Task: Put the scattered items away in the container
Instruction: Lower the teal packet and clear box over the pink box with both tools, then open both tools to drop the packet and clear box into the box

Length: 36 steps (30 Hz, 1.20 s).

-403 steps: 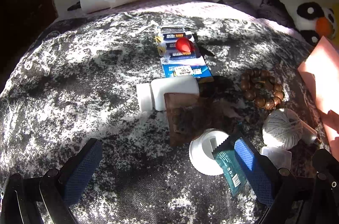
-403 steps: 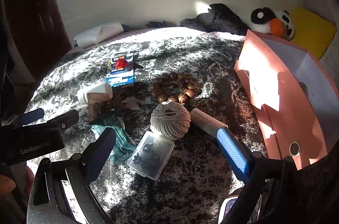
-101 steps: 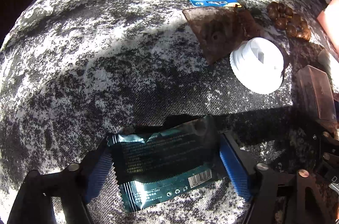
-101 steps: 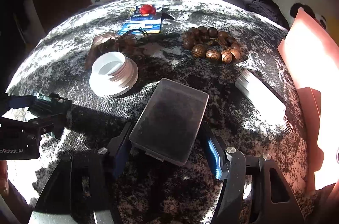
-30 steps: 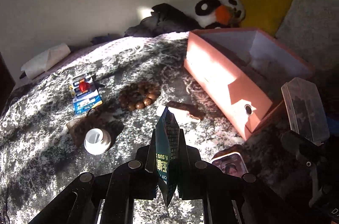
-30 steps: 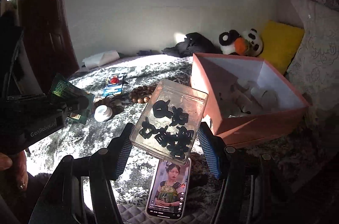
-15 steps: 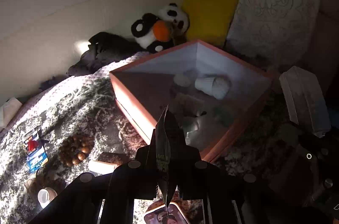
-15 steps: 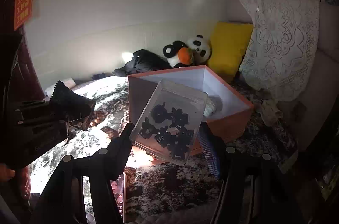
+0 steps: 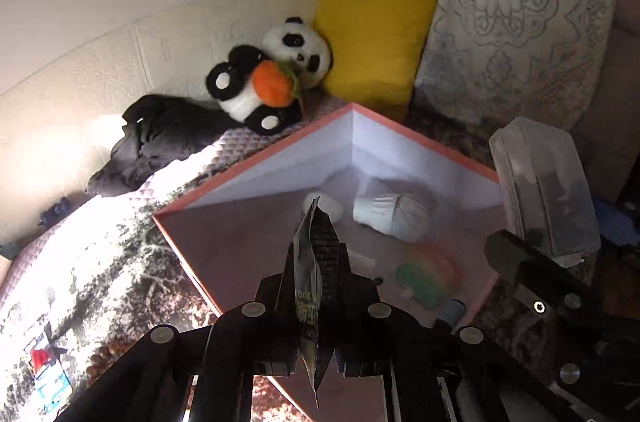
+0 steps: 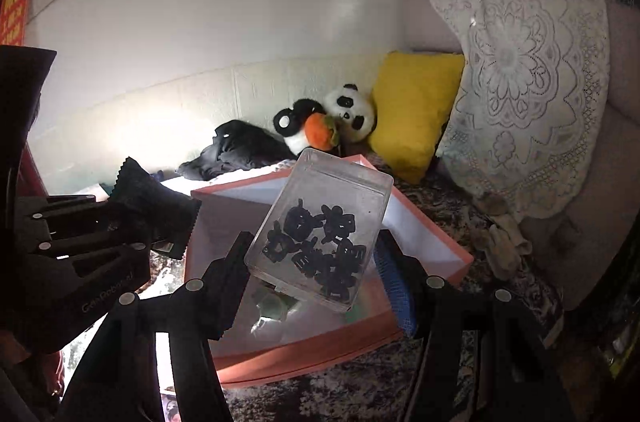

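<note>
my left claw (image 9: 316,306) pinches a thin, crinkly foil packet (image 9: 314,262) edge-on above the pink box (image 9: 256,166); my right claw (image 10: 316,262) clamps the rigid, probably slippery clear case (image 10: 320,222) by its long sides, over the box.

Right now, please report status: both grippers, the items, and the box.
Left gripper shut on dark snack packet. Right gripper shut on clear case. Both over pink box; nothing blocking.

My packet (image 9: 316,278) looks like glossy foil, my case (image 10: 320,230) clear smooth plastic, the box (image 9: 256,162) matt card, the panda (image 9: 272,82) plush.
</note>
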Each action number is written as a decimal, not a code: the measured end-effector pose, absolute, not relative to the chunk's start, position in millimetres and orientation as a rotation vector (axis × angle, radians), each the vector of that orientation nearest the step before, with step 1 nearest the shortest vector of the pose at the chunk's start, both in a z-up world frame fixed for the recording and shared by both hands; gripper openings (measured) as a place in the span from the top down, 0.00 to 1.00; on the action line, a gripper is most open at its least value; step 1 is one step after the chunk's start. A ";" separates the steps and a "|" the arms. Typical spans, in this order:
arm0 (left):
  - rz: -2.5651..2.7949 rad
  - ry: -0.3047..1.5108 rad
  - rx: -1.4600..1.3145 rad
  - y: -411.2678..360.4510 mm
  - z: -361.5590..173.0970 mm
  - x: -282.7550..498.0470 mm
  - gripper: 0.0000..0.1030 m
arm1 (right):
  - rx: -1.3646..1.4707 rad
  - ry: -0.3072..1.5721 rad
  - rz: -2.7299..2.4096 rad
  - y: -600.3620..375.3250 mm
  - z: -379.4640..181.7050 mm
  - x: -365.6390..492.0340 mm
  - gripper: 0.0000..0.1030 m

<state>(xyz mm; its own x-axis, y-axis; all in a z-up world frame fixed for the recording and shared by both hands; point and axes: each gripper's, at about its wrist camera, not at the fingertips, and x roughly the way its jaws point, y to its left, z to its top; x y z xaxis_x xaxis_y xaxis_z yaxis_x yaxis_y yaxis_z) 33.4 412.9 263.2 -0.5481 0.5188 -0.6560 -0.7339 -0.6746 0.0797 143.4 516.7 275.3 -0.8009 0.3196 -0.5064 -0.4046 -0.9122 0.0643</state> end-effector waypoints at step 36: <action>2.249 0.384 -0.870 360.7 258.5 -41.6 0.03 | -0.666 0.374 2.554 559.7 245.4 79.9 0.03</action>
<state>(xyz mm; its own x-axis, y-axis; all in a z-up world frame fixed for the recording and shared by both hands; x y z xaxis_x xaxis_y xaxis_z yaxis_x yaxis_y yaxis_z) -41.6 360.7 258.5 -0.5411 0.4941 -0.6805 -0.6918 -0.7216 0.0262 79.9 559.7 245.4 -0.7710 0.3723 -0.5167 -0.5049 -0.8518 0.1397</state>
